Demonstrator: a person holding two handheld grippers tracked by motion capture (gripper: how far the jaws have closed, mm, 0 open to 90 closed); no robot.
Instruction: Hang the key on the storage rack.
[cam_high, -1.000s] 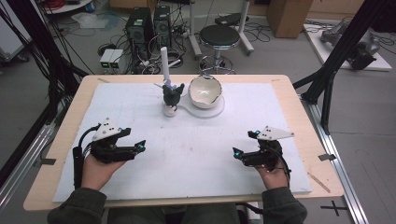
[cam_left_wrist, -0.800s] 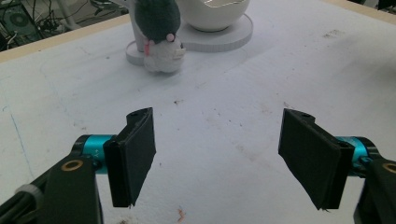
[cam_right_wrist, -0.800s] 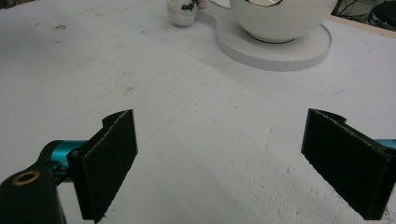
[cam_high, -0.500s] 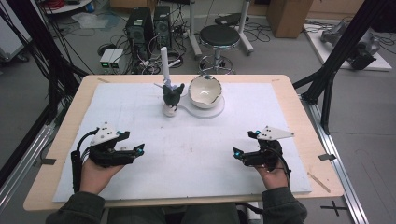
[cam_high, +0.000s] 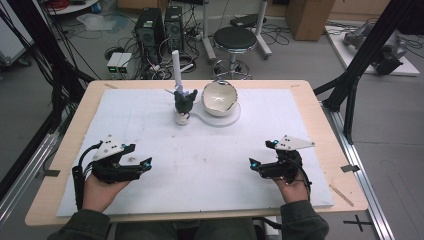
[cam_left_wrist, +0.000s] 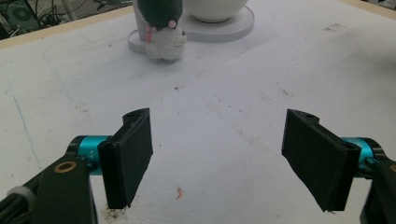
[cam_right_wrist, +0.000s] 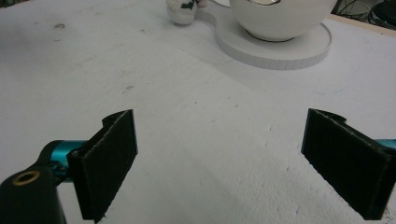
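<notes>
The left gripper (cam_high: 142, 164) rests low over the near left part of the white board (cam_high: 210, 150), held in the person's left hand (cam_high: 102, 187). Its jaws have just been opening and now stand wide apart with nothing between them; the left gripper view makes this plain, with bare board showing across the whole gap (cam_left_wrist: 217, 154). That view also picks out small specks and a reddish crumb (cam_left_wrist: 179, 191) on the board.

Farther back, near the middle of the board's far edge, stands a small figure (cam_high: 184, 102) with a dark top and a pale base, next to a white post (cam_high: 175, 62). Just right of it a white bowl (cam_high: 220, 97) sits on a flat white round base (cam_high: 225, 119). From above the bowl's inside shows; the right gripper view gives its outer wall (cam_right_wrist: 280, 18) and the base's rim (cam_right_wrist: 275, 58) from low down.

The right gripper (cam_high: 260, 162), in the right hand (cam_high: 292, 187), lies at the near right, jaws spread wide and empty, well apart from the bowl.
</notes>
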